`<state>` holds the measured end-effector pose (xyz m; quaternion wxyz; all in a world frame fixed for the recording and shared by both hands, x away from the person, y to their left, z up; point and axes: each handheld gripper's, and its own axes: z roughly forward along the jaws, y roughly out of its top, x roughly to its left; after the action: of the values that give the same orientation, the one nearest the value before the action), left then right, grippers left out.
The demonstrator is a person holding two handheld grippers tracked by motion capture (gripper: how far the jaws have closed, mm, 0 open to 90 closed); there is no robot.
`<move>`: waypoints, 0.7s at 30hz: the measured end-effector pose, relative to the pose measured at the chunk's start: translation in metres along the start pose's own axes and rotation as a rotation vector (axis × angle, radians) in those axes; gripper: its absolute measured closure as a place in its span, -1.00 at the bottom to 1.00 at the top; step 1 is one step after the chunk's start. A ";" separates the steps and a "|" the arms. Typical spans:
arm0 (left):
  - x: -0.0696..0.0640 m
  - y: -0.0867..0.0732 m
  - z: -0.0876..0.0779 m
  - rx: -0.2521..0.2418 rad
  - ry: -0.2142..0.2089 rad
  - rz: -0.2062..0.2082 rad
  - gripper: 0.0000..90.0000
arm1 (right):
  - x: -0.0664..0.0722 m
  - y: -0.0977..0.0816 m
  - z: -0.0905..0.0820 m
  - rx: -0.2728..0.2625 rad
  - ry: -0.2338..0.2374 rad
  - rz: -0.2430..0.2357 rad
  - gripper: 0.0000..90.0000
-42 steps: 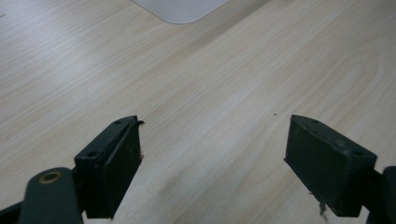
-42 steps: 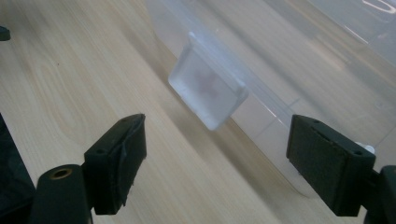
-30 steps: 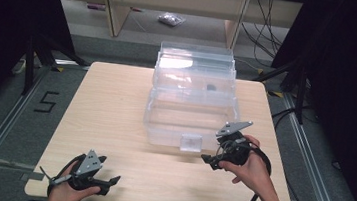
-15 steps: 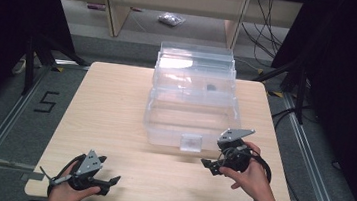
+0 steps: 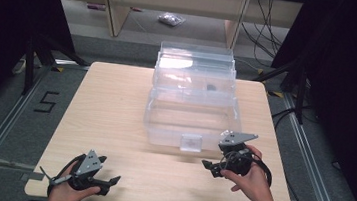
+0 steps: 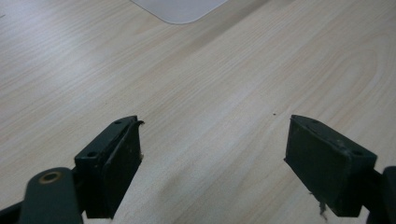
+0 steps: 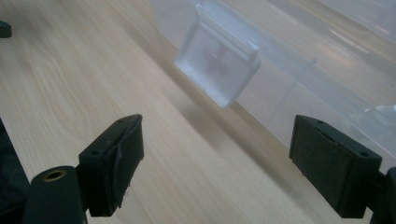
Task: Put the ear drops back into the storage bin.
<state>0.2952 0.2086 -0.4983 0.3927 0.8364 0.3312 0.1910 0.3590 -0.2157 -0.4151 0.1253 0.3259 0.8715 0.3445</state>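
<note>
Near the worktop's (image 5: 116,104) front right corner, my right claw (image 5: 211,166) hangs spread wide and holding nothing, its jaws aimed at the frosted latch (image 7: 217,70) on the near wall of the clear plastic box (image 5: 192,117). That box sits mid-worktop, just beyond the claw, its latch untouched; by my reading, the work on it has hardly begun. Well apart at the front left, my left claw (image 5: 110,183) rests released too, over bare wood.

A black "5" (image 5: 46,102) is marked on the floor left of the table (image 5: 116,104)
</note>
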 end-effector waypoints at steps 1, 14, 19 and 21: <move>0.000 0.000 0.000 0.000 0.000 0.001 -0.61 | 0.000 0.000 -0.001 0.009 0.006 -0.003 -0.58; 0.000 0.000 0.000 0.000 0.000 0.001 -0.61 | 0.004 -0.014 0.004 -0.016 -0.005 0.013 -0.57; 0.000 0.000 0.000 0.000 0.000 0.001 -0.61 | 0.005 -0.019 0.005 -0.009 -0.011 0.039 -0.57; 0.000 0.000 0.000 0.000 0.000 0.001 -0.61 | 0.005 -0.021 0.004 0.003 -0.003 0.051 -0.57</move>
<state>0.2954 0.2086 -0.4983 0.3925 0.8367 0.3306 0.1912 0.3468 -0.2217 -0.4318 0.1172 0.3486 0.8632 0.3459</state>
